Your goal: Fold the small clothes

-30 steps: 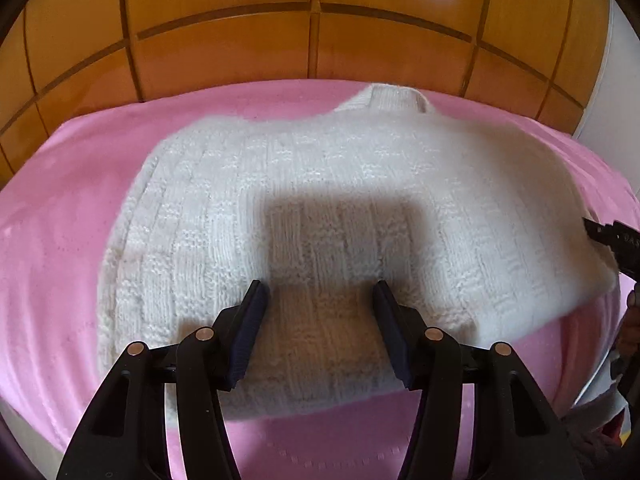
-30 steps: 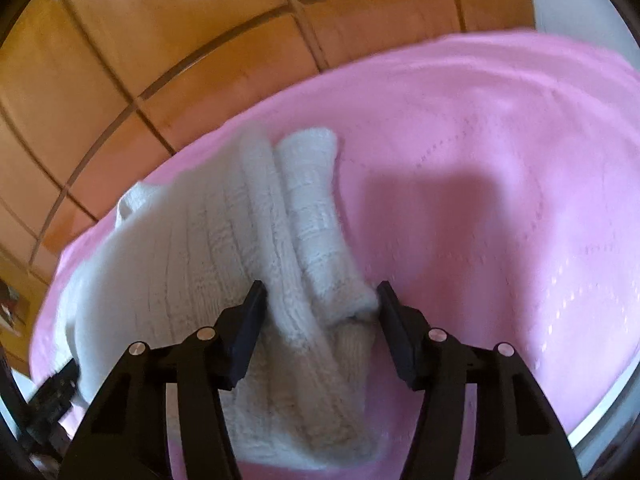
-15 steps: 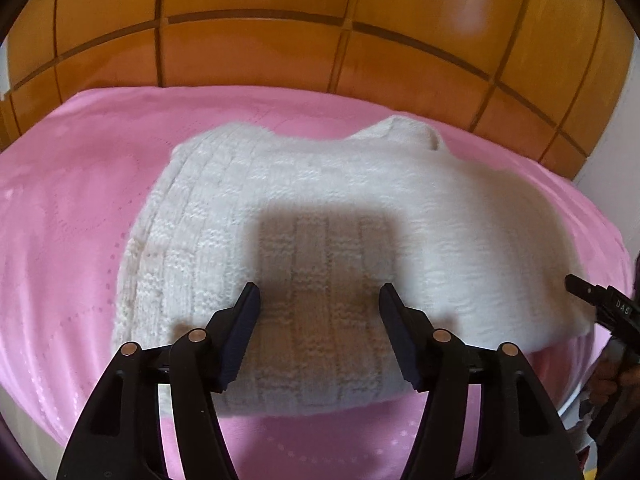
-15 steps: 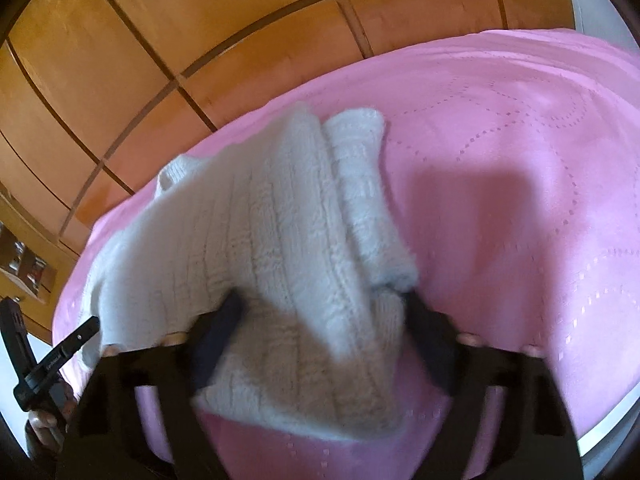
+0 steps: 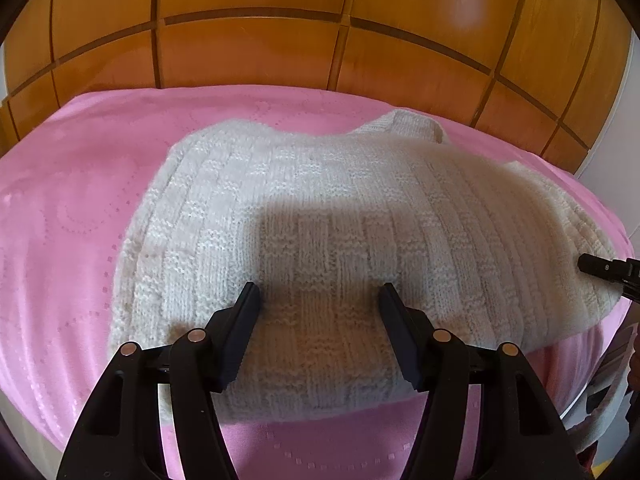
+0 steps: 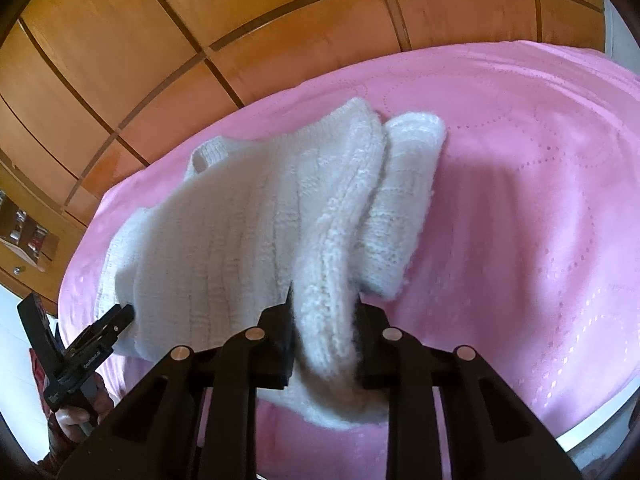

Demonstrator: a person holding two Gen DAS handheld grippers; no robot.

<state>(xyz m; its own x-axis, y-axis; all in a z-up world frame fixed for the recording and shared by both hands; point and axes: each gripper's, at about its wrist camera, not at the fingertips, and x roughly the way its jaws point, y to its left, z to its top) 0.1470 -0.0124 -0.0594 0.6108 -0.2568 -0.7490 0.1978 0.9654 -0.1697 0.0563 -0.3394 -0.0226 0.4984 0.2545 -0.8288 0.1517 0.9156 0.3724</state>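
A white knitted sweater (image 5: 340, 220) lies on a pink blanket (image 5: 80, 200), its collar at the far side. My left gripper (image 5: 320, 304) is open and empty, its fingers just above the sweater's near hem. In the right wrist view my right gripper (image 6: 324, 316) is shut on the sweater's (image 6: 248, 216) thick folded right edge and lifts it a little; a sleeve (image 6: 404, 196) lies beside that fold. The right gripper's tip also shows at the right edge of the left wrist view (image 5: 600, 268). The left gripper shows at the lower left of the right wrist view (image 6: 100, 332).
A wooden panelled headboard (image 5: 280, 40) rises behind the blanket. Bare pink blanket (image 6: 520, 200) spreads to the right of the sweater. The bed's near edge (image 6: 592, 424) is at the lower right. A wooden shelf with small items (image 6: 24, 236) is at the far left.
My right gripper has closed on the sweater's right edge, which was loose between open jaws before. The left gripper has drifted slightly and stays open over the hem.
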